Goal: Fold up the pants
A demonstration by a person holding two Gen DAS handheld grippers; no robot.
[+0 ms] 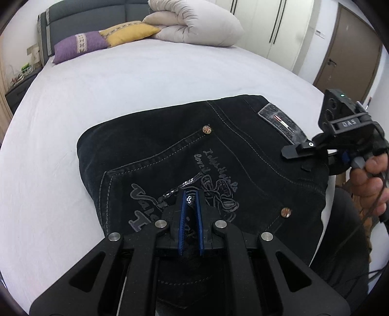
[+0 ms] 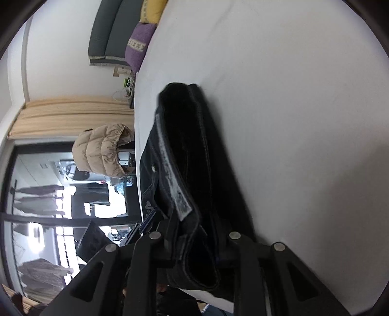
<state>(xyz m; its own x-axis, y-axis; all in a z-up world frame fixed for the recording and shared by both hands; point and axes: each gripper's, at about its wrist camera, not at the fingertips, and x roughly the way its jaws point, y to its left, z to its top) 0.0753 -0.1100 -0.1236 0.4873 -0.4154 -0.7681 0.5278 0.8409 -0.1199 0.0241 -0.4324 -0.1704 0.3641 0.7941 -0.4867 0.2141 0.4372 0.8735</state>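
Observation:
Black jeans (image 1: 170, 145) lie folded on the white bed sheet (image 1: 121, 85), back pocket with grey embroidery facing up. My left gripper (image 1: 190, 198) is shut, its blue pads together, tips down on the embroidered pocket. At the right edge of the jeans by the leather waist patch, a hand (image 1: 372, 179) holds my right gripper (image 1: 297, 159). In the right wrist view the camera is rolled sideways. There the thick waistband of the jeans (image 2: 184, 136) runs between the fingers of my right gripper (image 2: 194, 233), which is shut on it. The cloth hides its pads.
Purple (image 1: 77, 46) and yellow (image 1: 128, 32) pillows and a rolled beige duvet (image 1: 194, 21) lie at the head of the bed. White wardrobes (image 1: 279, 24) and a brown door (image 1: 347, 48) stand beyond. A beige puffer jacket (image 2: 104, 150) hangs beside the bed.

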